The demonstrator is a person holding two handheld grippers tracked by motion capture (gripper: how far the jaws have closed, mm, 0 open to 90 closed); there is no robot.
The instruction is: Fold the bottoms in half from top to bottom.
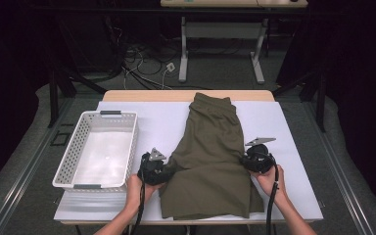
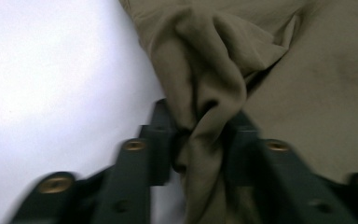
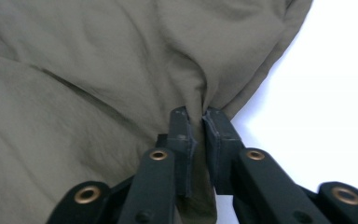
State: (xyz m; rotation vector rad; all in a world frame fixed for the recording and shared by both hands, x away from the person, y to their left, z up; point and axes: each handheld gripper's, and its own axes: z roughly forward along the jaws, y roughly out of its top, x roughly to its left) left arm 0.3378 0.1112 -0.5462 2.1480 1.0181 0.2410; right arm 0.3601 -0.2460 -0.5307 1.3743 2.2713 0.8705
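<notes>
Olive-green shorts (image 1: 210,156) lie on the white-covered table (image 1: 161,122), waistband at the far end. At their left edge is my left gripper (image 1: 169,170). In the left gripper view a bunched fold of the shorts (image 2: 205,84) stands between the jaws of that gripper (image 2: 200,128). The jaws stand apart, with a dark gap beside the left pad, so the gripper is open. At the shorts' right edge my right gripper (image 1: 245,159) pinches the cloth. In the right gripper view this gripper (image 3: 200,119) is shut on a thin fold of the shorts (image 3: 98,93).
A white perforated basket (image 1: 71,152) stands at the left of the table, close to my left hand. Bare white cover lies right of the shorts (image 1: 293,161). Behind the table are cables on the floor and another table's legs (image 1: 183,54).
</notes>
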